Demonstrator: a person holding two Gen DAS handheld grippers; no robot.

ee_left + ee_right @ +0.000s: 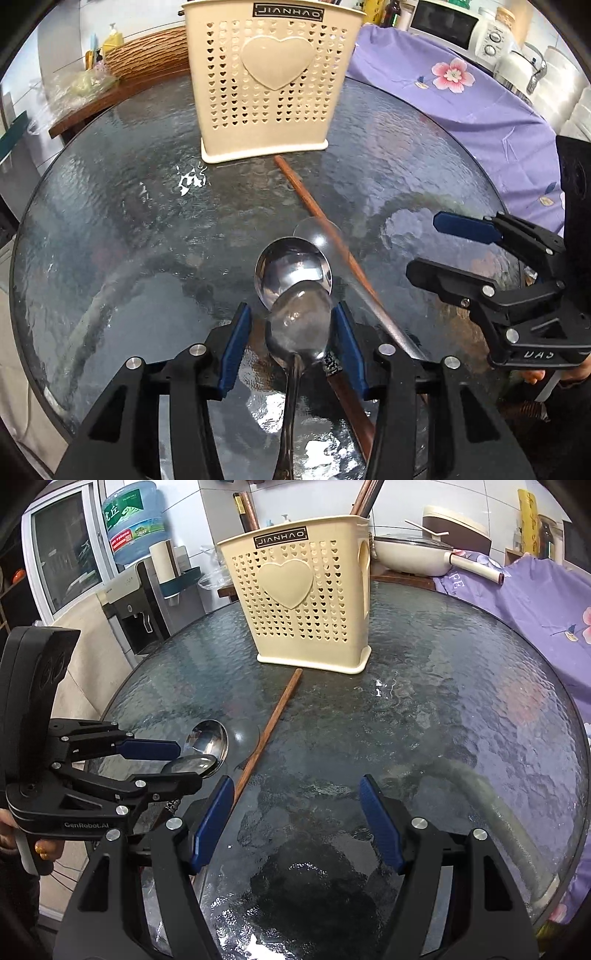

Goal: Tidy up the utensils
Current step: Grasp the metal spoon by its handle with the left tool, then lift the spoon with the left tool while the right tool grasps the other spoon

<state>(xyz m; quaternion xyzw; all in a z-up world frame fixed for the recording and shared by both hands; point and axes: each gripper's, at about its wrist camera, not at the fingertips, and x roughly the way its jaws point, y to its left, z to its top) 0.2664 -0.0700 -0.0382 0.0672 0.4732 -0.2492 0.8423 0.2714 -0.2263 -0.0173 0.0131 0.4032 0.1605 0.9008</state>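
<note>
Two steel spoons lie stacked on the round glass table (pixel 110 221): a larger one (pixel 291 266) and a smaller one (pixel 299 328) on top of it. My left gripper (pixel 291 321) is open, its blue pads either side of the smaller spoon's bowl without touching it. A brown chopstick (pixel 314 210) lies diagonally beside the spoons, pointing at the cream utensil holder (pixel 273 81). My right gripper (pixel 295 812) is open and empty over bare glass, right of the chopstick (pixel 273 720). The holder (pixel 303 598) has chopsticks standing in it.
A purple flowered cloth (pixel 461 96) covers the right side beyond the table. A white pan (pixel 413 554) and microwave (pixel 454 26) stand behind. A water dispenser (pixel 133 602) stands left of the table.
</note>
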